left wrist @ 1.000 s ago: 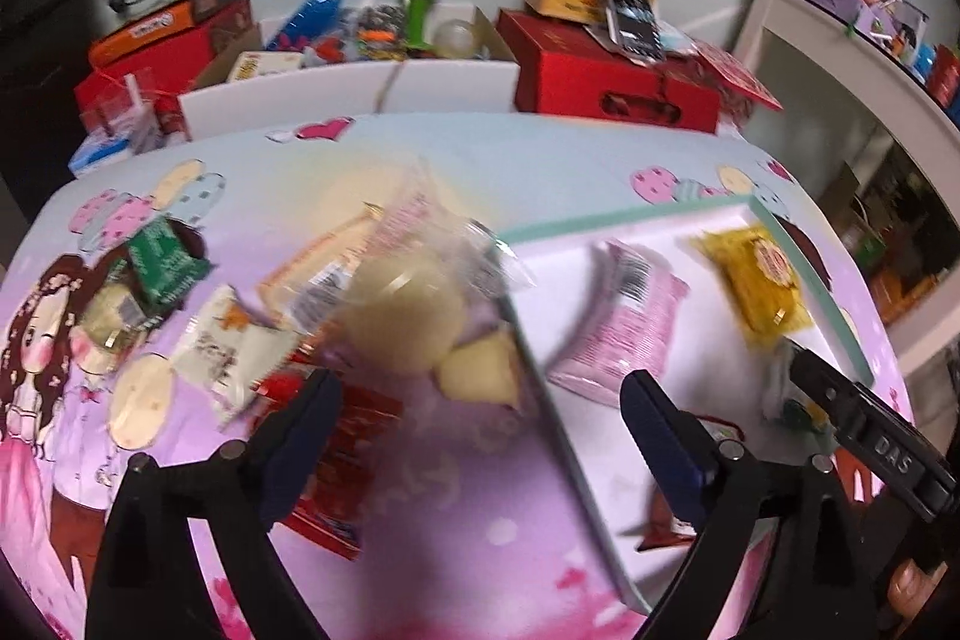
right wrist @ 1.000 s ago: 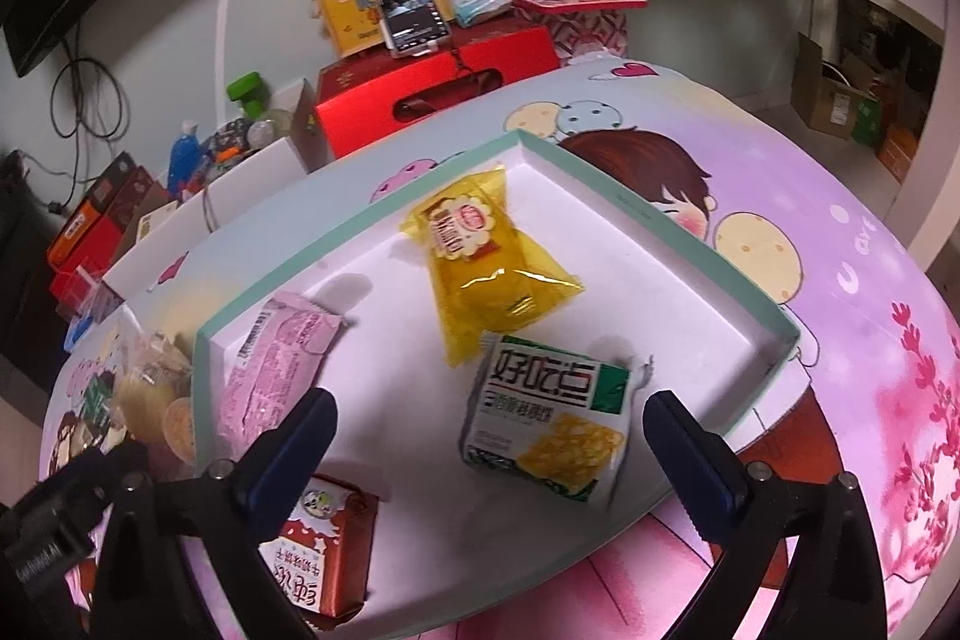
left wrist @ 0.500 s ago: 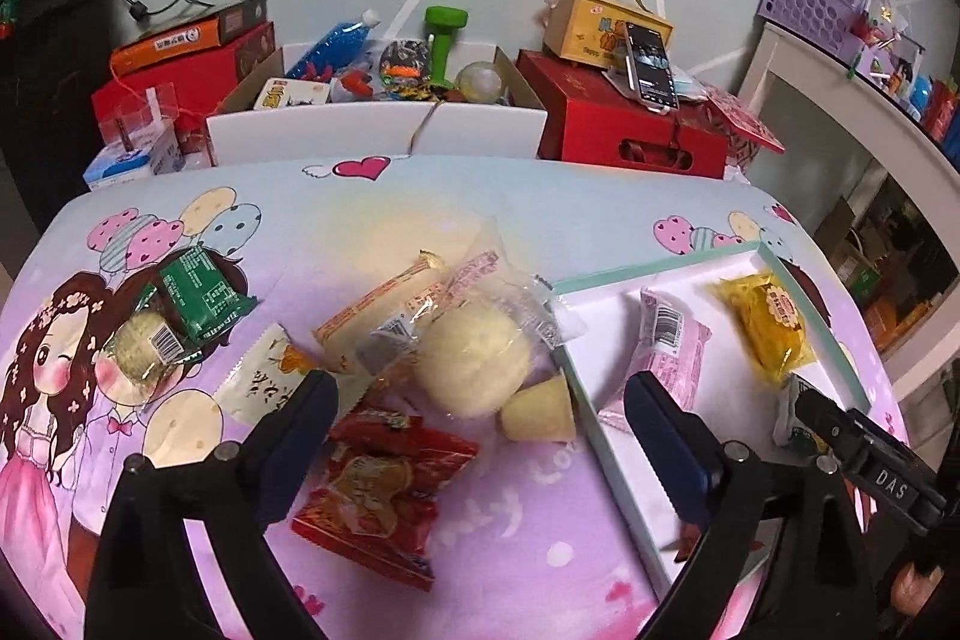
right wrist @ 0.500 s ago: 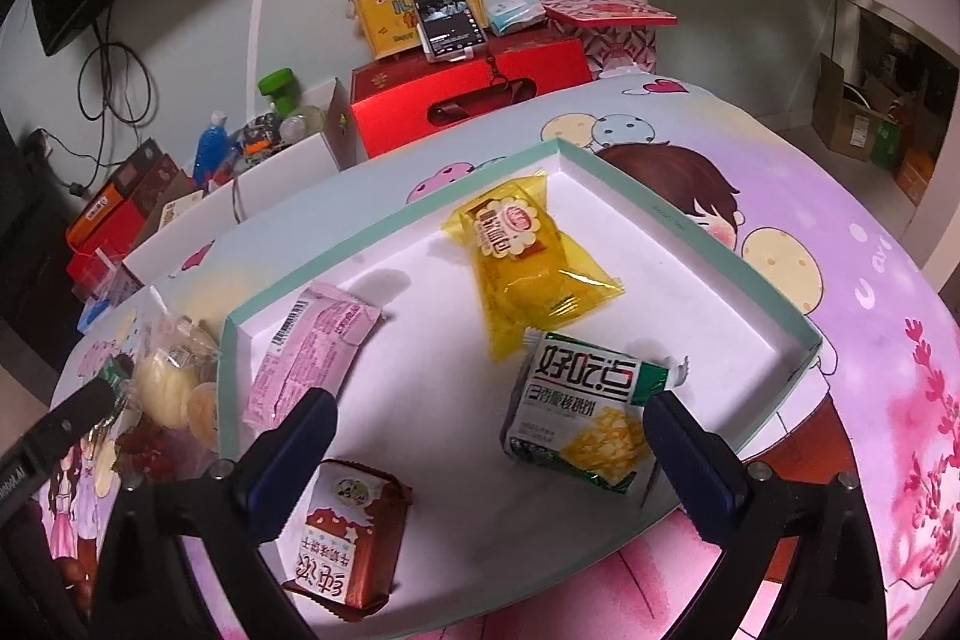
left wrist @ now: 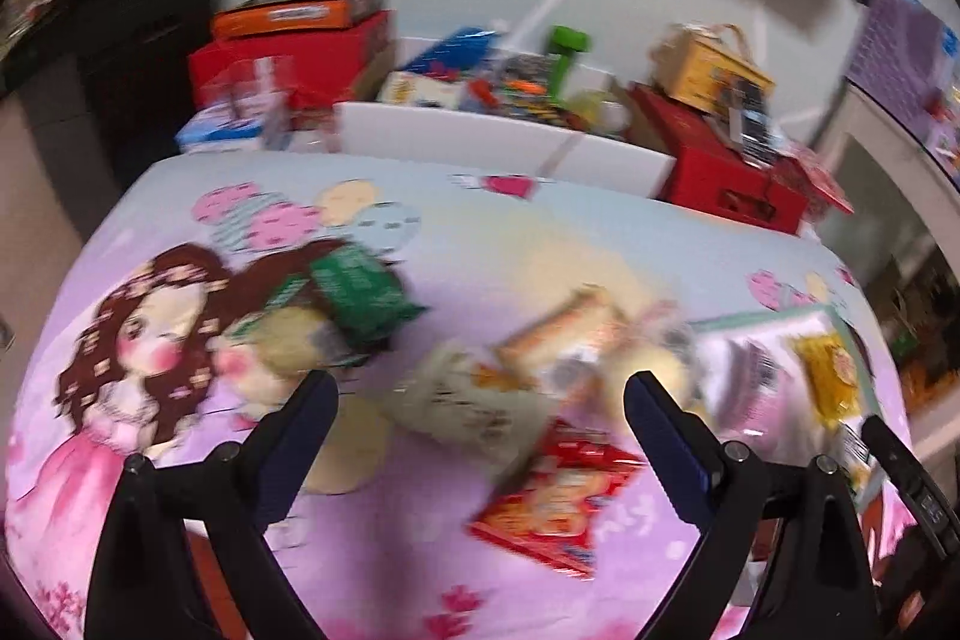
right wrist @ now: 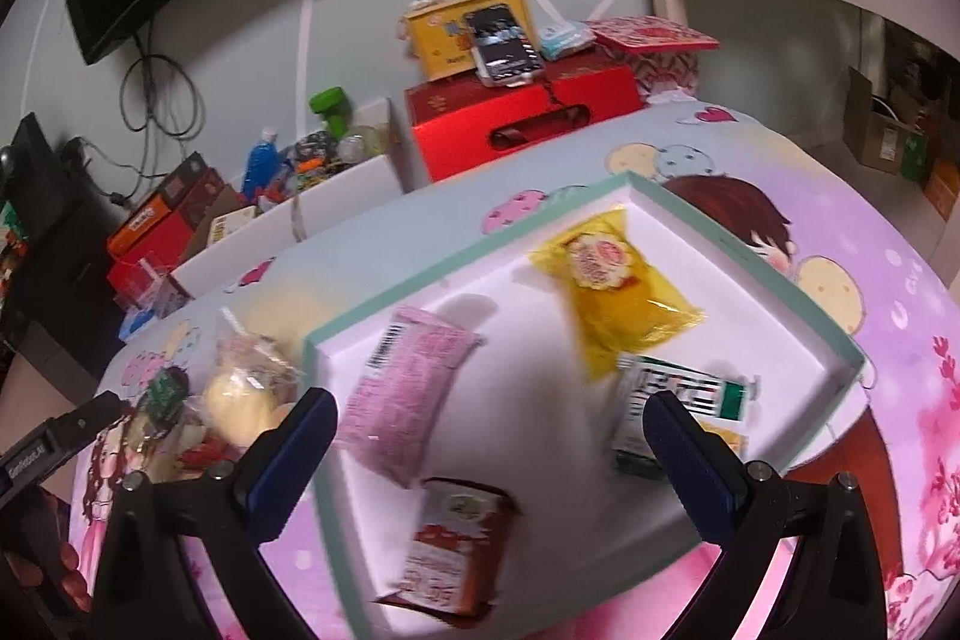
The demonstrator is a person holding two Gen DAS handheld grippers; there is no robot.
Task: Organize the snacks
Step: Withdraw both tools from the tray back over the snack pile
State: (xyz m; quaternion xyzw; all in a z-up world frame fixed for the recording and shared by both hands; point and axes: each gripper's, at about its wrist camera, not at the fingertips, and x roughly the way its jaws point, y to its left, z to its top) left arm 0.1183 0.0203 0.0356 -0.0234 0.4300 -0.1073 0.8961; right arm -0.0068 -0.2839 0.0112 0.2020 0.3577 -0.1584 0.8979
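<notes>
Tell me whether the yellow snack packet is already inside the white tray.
Yes: in the right wrist view the yellow snack packet lies flat on the floor of the white tray, within its green rim.

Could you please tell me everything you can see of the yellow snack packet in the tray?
The yellow snack packet is a glossy, translucent plastic pillow pack with a round red-and-white label near its far end. It lies flat and sealed on the white floor of the teal-rimmed tray, toward the far corner, angled diagonally. Its near end borders the green-and-white packet; contact is unclear.
</notes>
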